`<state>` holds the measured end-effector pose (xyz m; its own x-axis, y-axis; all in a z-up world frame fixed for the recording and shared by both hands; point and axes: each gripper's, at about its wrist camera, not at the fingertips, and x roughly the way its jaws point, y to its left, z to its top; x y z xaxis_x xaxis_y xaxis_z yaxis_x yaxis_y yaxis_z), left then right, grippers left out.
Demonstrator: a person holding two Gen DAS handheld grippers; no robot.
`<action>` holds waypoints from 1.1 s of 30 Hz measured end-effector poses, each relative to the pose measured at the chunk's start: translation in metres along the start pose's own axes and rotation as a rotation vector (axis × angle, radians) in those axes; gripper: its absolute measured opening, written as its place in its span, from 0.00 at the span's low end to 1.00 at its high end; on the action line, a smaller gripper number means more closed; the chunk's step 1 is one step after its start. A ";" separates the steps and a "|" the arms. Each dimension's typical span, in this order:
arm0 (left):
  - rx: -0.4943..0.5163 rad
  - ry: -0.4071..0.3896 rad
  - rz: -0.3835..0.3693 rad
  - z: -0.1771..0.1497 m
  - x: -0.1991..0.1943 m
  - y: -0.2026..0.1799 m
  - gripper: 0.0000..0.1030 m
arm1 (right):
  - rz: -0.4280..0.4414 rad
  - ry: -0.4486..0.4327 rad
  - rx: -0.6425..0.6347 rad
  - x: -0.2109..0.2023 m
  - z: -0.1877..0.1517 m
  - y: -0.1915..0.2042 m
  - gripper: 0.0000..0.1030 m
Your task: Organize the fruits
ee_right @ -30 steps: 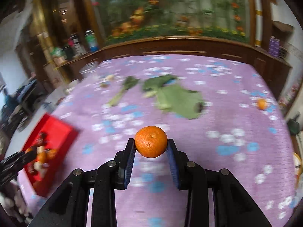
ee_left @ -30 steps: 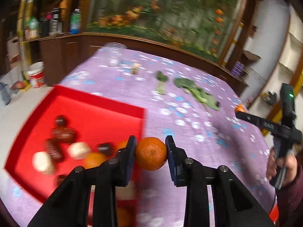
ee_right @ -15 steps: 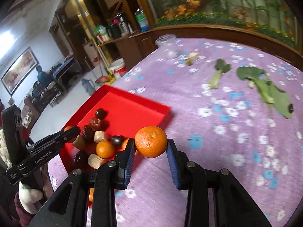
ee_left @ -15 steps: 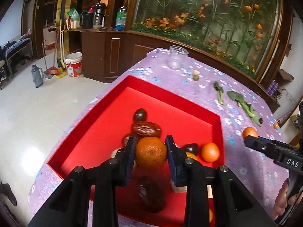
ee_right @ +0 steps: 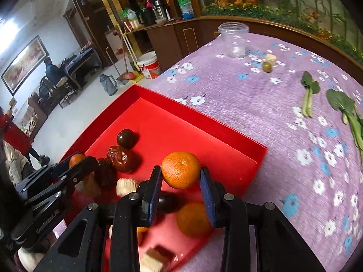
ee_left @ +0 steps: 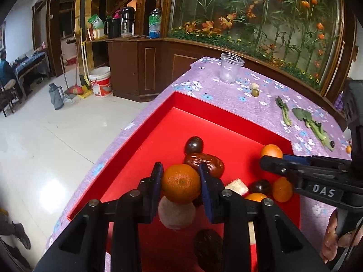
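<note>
My left gripper (ee_left: 180,187) is shut on an orange tangerine (ee_left: 180,184), held above the near part of the red tray (ee_left: 217,113). My right gripper (ee_right: 180,182) is shut on another tangerine (ee_right: 180,169), held over the tray (ee_right: 195,113) near its right rim. The tray holds dark plums (ee_left: 194,144), a red date (ee_left: 207,162), pale chunks (ee_left: 237,187) and several tangerines (ee_left: 282,190). The right gripper shows in the left wrist view (ee_left: 274,158) with its tangerine (ee_left: 271,151). The left gripper shows in the right wrist view (ee_right: 79,161).
The purple flowered tablecloth (ee_right: 261,104) carries a clear plastic jar (ee_right: 234,39), a green olive-like fruit (ee_right: 267,66), a pale piece (ee_right: 271,59) and leafy greens (ee_right: 309,90). The table edge drops to a tiled floor (ee_left: 56,136) on the left. A small tangerine (ee_left: 348,149) lies far right.
Both grippers have moved left over the red tray with their tangerines still held. The right gripper came from the open cloth to above the tray's right side.
</note>
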<state>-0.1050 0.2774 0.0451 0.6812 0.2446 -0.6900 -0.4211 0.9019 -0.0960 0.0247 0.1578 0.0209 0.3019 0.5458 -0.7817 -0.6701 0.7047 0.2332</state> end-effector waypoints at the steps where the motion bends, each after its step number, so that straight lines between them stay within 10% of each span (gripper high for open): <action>1: 0.004 -0.004 0.009 0.000 0.001 0.000 0.30 | 0.000 0.004 -0.001 0.003 0.001 0.001 0.36; 8: 0.001 0.004 0.005 0.000 0.005 0.001 0.35 | 0.007 0.019 -0.004 0.016 0.003 0.003 0.37; 16: -0.013 0.000 -0.007 -0.002 0.006 0.001 0.67 | 0.017 0.017 -0.006 0.017 0.002 0.009 0.38; 22: -0.003 -0.019 -0.011 -0.001 -0.006 -0.005 0.71 | 0.025 -0.029 0.008 0.000 0.002 0.009 0.57; 33: 0.025 -0.268 0.162 -0.003 -0.084 -0.024 0.96 | -0.037 -0.158 0.063 -0.067 -0.033 0.005 0.69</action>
<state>-0.1539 0.2344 0.1030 0.7413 0.4686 -0.4805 -0.5251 0.8508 0.0196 -0.0218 0.1099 0.0554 0.4320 0.5796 -0.6910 -0.6141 0.7502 0.2453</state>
